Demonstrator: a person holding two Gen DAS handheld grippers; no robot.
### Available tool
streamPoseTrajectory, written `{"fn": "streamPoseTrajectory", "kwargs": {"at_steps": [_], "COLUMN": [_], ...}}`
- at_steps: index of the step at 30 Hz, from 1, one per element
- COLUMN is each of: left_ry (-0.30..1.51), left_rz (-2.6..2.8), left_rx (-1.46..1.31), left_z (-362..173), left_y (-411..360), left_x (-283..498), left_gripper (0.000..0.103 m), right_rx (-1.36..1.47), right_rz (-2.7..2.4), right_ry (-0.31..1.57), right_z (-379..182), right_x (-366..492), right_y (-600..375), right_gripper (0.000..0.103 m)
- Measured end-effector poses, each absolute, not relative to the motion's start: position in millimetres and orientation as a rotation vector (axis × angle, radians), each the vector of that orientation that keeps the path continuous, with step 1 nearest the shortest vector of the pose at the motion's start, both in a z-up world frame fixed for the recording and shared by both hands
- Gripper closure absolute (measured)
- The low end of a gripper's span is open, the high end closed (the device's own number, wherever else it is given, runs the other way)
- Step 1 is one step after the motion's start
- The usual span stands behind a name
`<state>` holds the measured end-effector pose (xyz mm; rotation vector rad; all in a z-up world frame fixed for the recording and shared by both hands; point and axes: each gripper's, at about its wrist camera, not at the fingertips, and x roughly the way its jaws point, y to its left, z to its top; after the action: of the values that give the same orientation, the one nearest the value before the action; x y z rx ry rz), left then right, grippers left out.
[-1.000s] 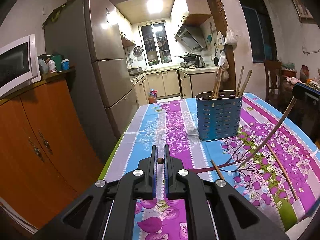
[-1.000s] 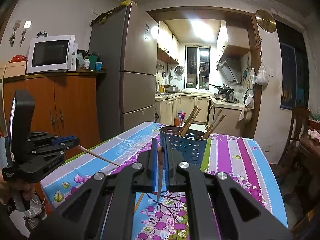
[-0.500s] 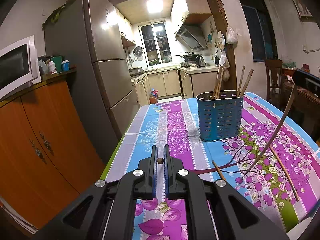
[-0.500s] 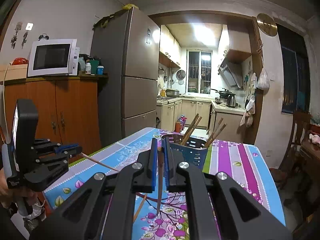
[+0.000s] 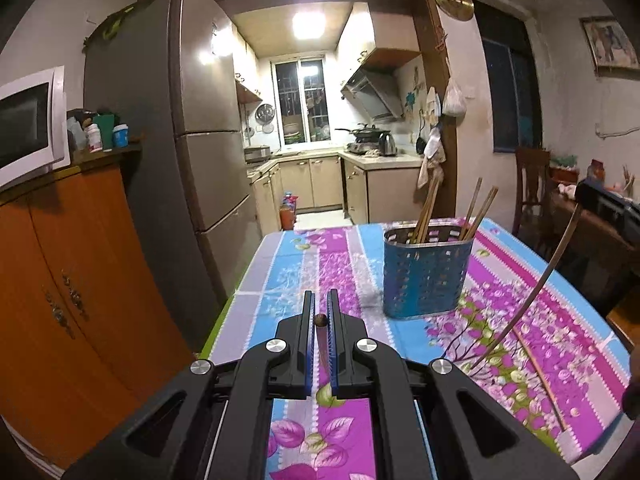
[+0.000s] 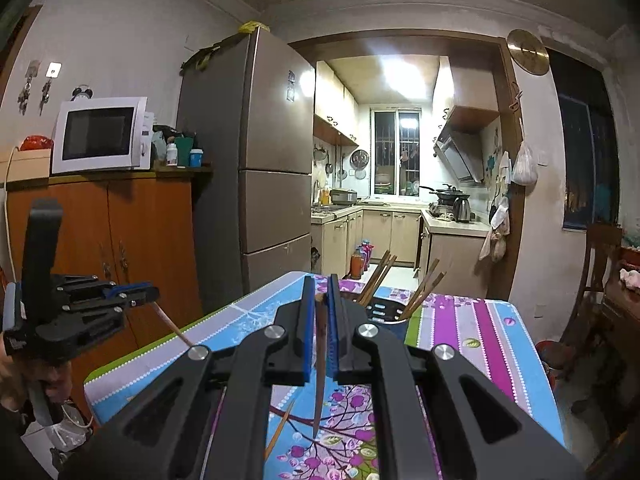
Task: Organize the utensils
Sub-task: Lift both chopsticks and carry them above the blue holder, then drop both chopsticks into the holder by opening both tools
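The left gripper (image 5: 321, 312), black with blue pads, is pressed together on a thin brown wooden chopstick (image 5: 320, 321), seen end-on, its shaft slanting down and back toward the hand. Ahead and to its right, well apart, a blue perforated metal utensil holder (image 5: 426, 276) stands upright on the flowered desk (image 5: 344, 264), with other chopsticks inside. The right gripper (image 6: 320, 300) pinches a second chopstick (image 6: 319, 368), hanging tip-down above the desk. From its view the holder lies straight ahead, so the right hand seems better lined up.

holder (image 5: 424, 276): blue, perforated | tablecloth (image 5: 332, 264): purple-blue stripes, floral | cabinet (image 5: 80, 280): orange | chopsticks (image 5: 476, 208): brown
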<state>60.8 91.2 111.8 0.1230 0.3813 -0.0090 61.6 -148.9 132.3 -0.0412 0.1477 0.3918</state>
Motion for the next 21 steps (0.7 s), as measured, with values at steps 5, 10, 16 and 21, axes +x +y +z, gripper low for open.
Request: {"fn": "streamPoseTrajectory", "kwargs": {"at_steps": [5,10,16,21], "left_ry": [0.35,0.302,0.261,0.197], "left_rz": [-0.042,-0.083,-0.139,-0.203], "left_rx": [0.137,0.159,0.148,0.114], "left_z": [129,146,163,198], "left_y": [83,67,55,45], "left_x": [66,70,77,91], "left_gripper": [0.096,0.096,0.096,0.096], "right_rx": [-0.018,-0.012,-0.002,0.011], "right_rz": [0.394,0.387,0.391,0.395], "right_ry": [0.149,0.144,0.136,0.103], "right_z": [141,147,154,175], "right_x": [72,78,82,94], "right_y": [-156,-161,-164,-167], "right_gripper": [0.098,0.098,0.098,0.098]}}
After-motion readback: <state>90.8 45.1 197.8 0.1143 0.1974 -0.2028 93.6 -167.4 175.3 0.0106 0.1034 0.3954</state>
